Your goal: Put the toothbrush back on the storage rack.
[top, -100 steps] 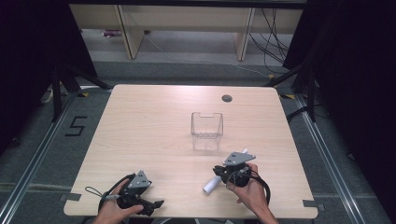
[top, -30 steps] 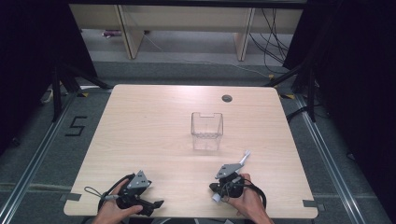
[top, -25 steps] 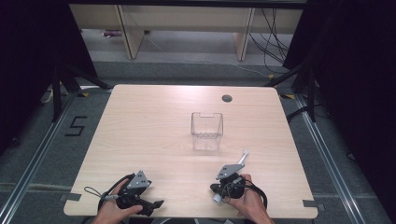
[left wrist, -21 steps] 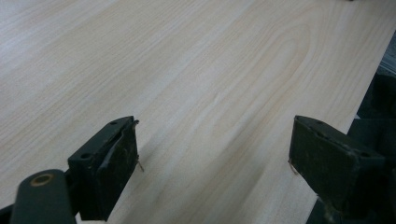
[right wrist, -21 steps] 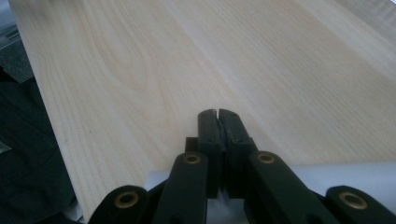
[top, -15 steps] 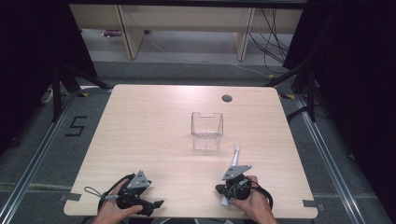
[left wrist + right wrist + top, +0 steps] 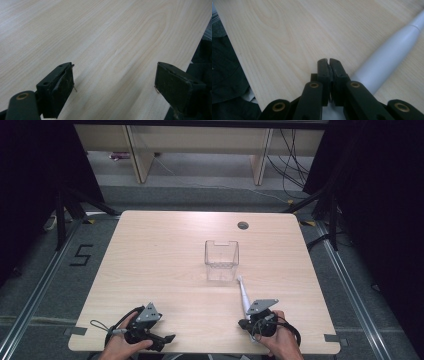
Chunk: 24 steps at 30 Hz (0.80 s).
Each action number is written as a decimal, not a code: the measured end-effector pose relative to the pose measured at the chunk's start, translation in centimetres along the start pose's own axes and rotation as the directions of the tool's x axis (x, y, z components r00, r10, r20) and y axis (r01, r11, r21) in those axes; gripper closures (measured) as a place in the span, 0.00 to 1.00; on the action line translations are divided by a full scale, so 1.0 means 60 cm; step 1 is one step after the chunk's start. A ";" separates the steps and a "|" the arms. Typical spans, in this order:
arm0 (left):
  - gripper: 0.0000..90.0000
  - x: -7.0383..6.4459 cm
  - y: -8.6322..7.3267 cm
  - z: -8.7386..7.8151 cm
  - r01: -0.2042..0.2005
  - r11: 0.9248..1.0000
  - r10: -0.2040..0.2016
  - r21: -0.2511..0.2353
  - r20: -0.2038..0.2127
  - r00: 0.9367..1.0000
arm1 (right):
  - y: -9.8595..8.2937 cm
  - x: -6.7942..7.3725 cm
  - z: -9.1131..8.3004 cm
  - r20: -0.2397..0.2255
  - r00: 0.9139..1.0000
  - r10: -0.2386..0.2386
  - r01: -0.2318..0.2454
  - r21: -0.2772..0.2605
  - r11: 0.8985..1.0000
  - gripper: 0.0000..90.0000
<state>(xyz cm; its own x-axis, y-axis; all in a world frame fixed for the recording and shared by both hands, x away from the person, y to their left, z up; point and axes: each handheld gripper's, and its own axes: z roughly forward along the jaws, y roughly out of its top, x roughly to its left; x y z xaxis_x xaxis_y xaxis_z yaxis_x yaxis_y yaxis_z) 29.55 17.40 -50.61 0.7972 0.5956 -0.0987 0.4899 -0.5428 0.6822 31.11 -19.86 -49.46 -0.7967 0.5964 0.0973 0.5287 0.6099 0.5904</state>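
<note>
From above, the right gripper (image 7: 248,323) rested near the desk's (image 7: 165,250) front edge with a white stick (image 7: 244,292) slanting from it toward the clear box (image 7: 221,255) at mid-desk. The right gripper view showed its jaws pressed together on nothing, the stick (image 7: 392,57) lying just beside them. The stick had swung from rightward-leaning to pointing at the box. The left gripper (image 7: 113,87), jaws wide and empty, sat by the front left corner, bare desk ahead.
</note>
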 end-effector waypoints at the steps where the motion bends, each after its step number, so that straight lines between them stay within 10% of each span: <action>1: 0.17 0.000 0.000 0.000 -0.001 1.000 0.001 0.001 -0.001 1.000 | -0.004 -0.002 -0.006 0.000 1.000 0.005 -0.005 0.007 1.000 0.97; 24: 0.17 0.000 0.000 0.001 -0.002 1.000 0.002 0.006 -0.001 1.000 | -0.059 -0.040 -0.058 0.081 0.995 0.064 -0.061 -0.041 0.997 0.97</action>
<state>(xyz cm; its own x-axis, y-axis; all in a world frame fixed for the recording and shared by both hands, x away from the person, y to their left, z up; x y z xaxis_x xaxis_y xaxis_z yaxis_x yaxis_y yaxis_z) 29.56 17.37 -50.65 0.7981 0.5949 -0.0961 0.4899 -0.5476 0.6784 30.12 -25.26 -48.97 -0.7350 0.6744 0.0701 0.5640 0.5507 0.6153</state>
